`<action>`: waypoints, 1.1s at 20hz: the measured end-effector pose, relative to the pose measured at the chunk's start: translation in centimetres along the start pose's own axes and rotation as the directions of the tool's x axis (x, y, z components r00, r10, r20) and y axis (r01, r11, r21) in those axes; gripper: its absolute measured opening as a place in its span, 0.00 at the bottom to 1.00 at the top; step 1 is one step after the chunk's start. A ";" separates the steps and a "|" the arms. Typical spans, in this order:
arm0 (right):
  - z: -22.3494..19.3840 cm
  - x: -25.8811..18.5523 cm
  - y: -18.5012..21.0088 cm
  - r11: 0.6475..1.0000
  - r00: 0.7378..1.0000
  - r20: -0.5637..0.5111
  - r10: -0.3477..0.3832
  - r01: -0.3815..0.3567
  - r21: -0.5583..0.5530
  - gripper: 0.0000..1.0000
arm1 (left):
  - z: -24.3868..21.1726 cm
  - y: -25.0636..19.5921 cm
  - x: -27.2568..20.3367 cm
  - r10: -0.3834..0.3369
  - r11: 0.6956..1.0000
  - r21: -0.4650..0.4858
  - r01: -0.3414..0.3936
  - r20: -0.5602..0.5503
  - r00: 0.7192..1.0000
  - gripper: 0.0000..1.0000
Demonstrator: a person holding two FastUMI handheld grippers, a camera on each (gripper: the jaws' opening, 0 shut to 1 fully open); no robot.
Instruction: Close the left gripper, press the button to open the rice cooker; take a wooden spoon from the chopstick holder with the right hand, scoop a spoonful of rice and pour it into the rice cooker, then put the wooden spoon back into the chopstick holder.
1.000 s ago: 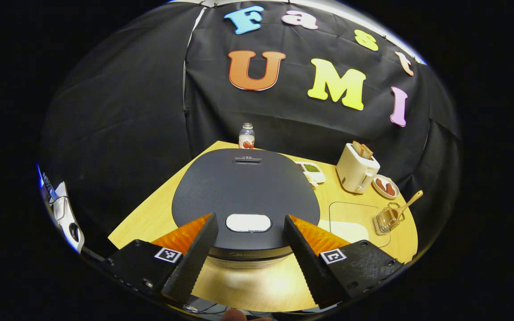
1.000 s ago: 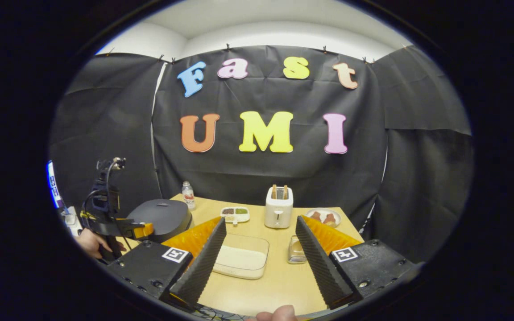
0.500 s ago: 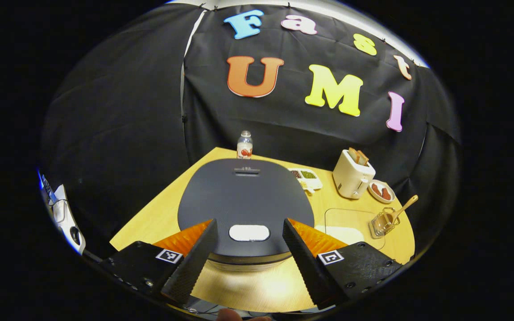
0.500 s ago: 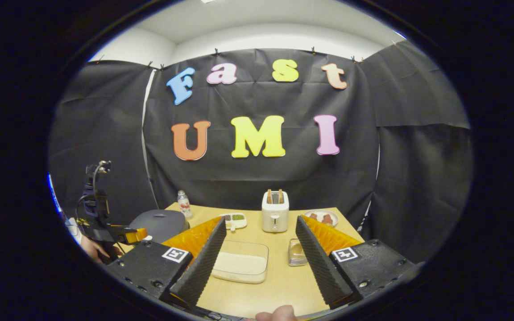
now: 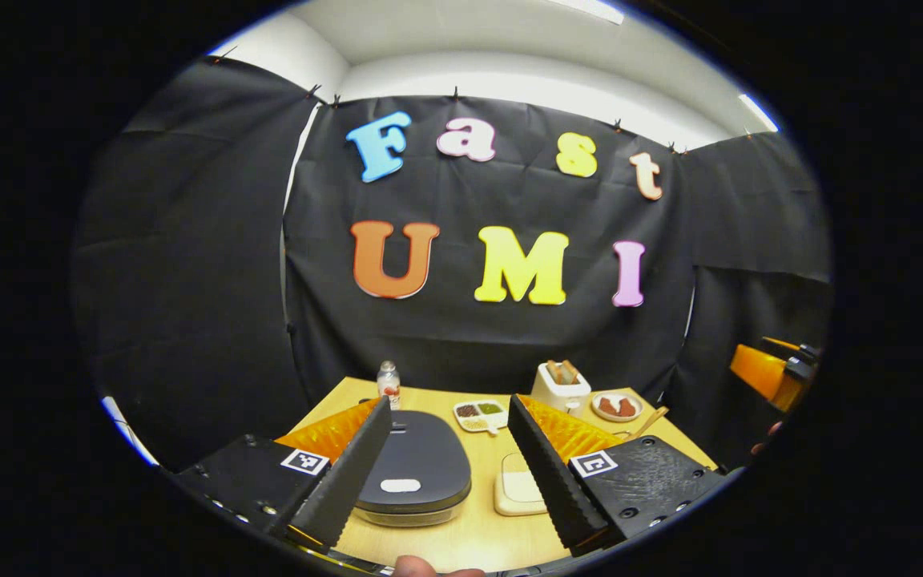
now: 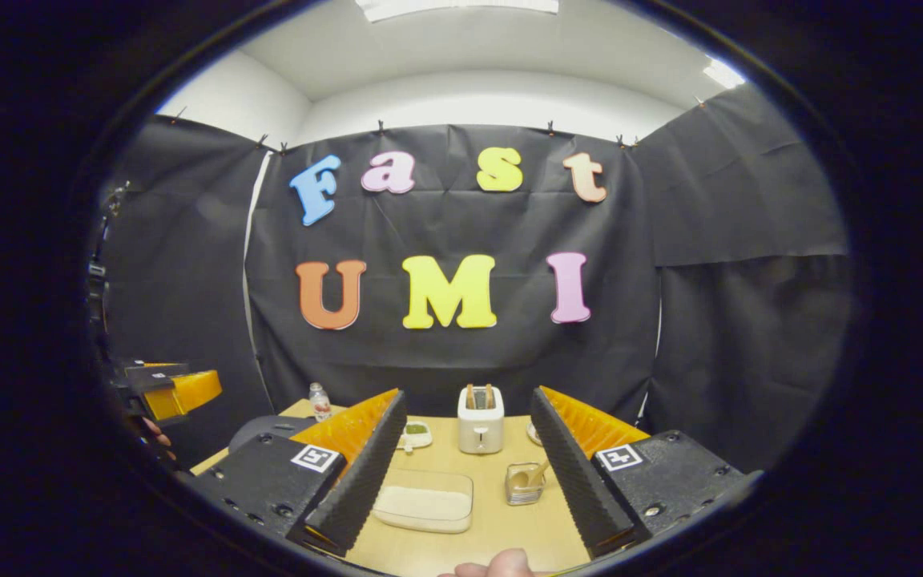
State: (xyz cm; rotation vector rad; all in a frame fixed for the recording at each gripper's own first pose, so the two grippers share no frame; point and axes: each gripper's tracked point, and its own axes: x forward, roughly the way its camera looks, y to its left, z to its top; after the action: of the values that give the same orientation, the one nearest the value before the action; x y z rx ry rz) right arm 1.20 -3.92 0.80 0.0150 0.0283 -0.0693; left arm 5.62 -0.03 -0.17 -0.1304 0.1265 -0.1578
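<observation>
The dark rice cooker (image 5: 421, 465) stands on the wooden table with its lid down and a white button (image 5: 400, 485) at the front. My left gripper (image 5: 449, 403) is open and held well back from and above it, touching nothing. My right gripper (image 6: 468, 395) is also open and empty, back from the table. A clear container of rice (image 6: 425, 503) lies ahead of it. Beside that stands the wire chopstick holder (image 6: 522, 487) with the wooden spoon (image 6: 536, 473) in it. In the left gripper view the spoon handle (image 5: 652, 418) pokes out past my right-hand finger.
A white toaster (image 6: 480, 417), a small bottle (image 6: 318, 399), a divided dish (image 5: 480, 413) and a plate (image 5: 616, 406) stand along the back of the table. The other gripper (image 6: 177, 389) hangs at far left, off the table. A thumb (image 6: 493, 565) shows at the bottom edge.
The left gripper has pulled far back from the rice cooker and tilted up, so the cooker looks much smaller. The right gripper has also drawn back and tilted up. Both stay open.
</observation>
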 end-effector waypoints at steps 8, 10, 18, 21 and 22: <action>1.3 -1.0 1.6 0.999 0.999 0.043 0.027 -0.026 -0.023 1.00 | 2.4 -3.8 -3.2 -0.060 0.998 -0.001 0.060 0.070 0.996 0.94; 1.2 -1.1 2.0 0.999 0.999 0.031 0.040 -0.040 0.004 1.00 | 3.0 -4.2 -3.4 -0.063 0.998 0.000 0.063 0.082 0.995 0.94; 1.2 -1.5 1.2 0.999 0.999 0.024 0.043 -0.043 0.031 0.96 | 3.2 -4.9 -3.4 -0.051 0.999 0.020 0.050 0.093 0.994 0.94; 1.1 -1.6 1.0 0.998 0.999 0.018 0.039 -0.039 0.041 1.00 | 3.3 -5.3 -3.6 -0.057 0.998 0.023 0.055 0.092 0.994 0.94; 1.1 -1.6 1.1 0.998 0.999 0.019 0.040 -0.041 0.041 1.00 | 3.3 -5.3 -3.6 -0.057 0.998 0.027 0.054 0.093 0.994 0.94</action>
State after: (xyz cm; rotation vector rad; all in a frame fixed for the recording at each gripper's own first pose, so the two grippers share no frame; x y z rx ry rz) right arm -0.32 -2.77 2.01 0.0562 0.0087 -0.0297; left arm 1.72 -4.26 4.18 -0.1171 0.0273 -0.2082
